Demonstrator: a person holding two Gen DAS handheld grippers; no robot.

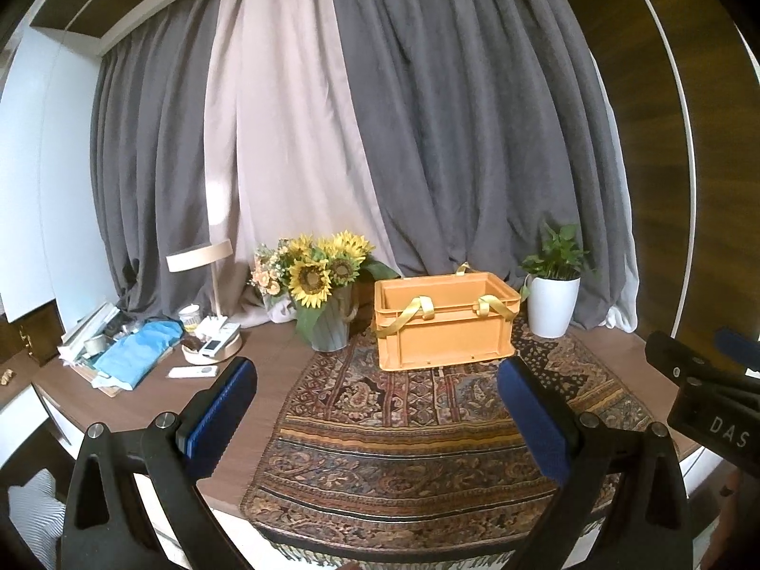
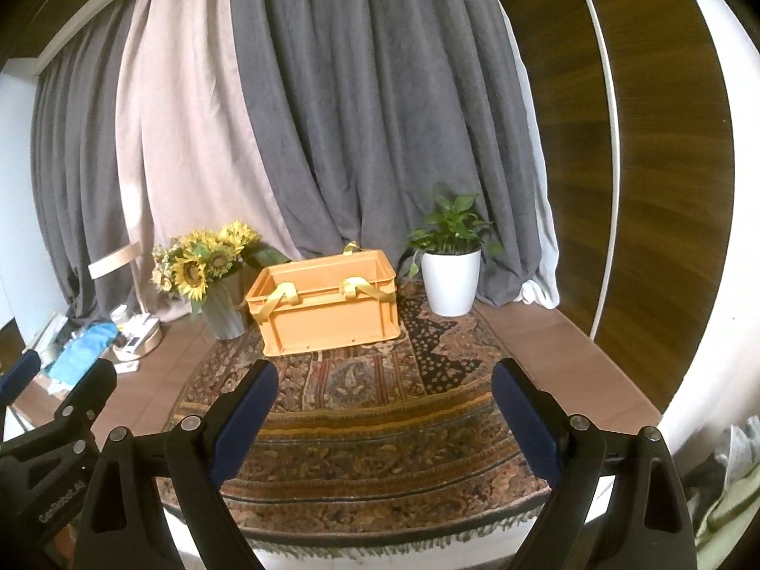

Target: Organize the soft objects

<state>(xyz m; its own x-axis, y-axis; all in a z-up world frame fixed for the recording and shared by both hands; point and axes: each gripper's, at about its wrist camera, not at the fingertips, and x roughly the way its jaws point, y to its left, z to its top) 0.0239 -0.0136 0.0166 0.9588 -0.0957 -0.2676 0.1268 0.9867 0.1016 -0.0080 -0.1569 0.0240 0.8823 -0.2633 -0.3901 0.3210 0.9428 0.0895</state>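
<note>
The left gripper (image 1: 377, 370) hangs above the near part of the table with its blue-padded fingers (image 1: 223, 403) spread wide and nothing between them. The right gripper (image 2: 384, 377) is held just beside it, level with it, its own fingers (image 2: 247, 408) spread the same way and equally bare — each one shows at the edge of the other's camera view.

Under both lies a patterned rug (image 1: 403, 437) with a fringed near edge, draped over the brown table (image 1: 266, 351). At the far end of the rug stands an orange crate (image 1: 444, 320), upright and open at the top, with yellow fabric straps (image 1: 413, 311) hanging over its front rim. From here its inside cannot be seen. No loose soft object shows on the rug in front of the grippers.

Just left of the crate sits a grey vase of sunflowers (image 1: 316, 275), and to the right a leafy plant in a white pot (image 1: 553, 304), both at the rug's far corners. Further left, well apart from the crate, the table holds a clutter — a blue cloth (image 1: 137, 349), a round tray (image 1: 213, 344) with small devices, a white remote (image 1: 192, 372) and a pale lamp (image 1: 202, 256). Grey and beige curtains (image 1: 380, 118) hang behind everything.
</note>
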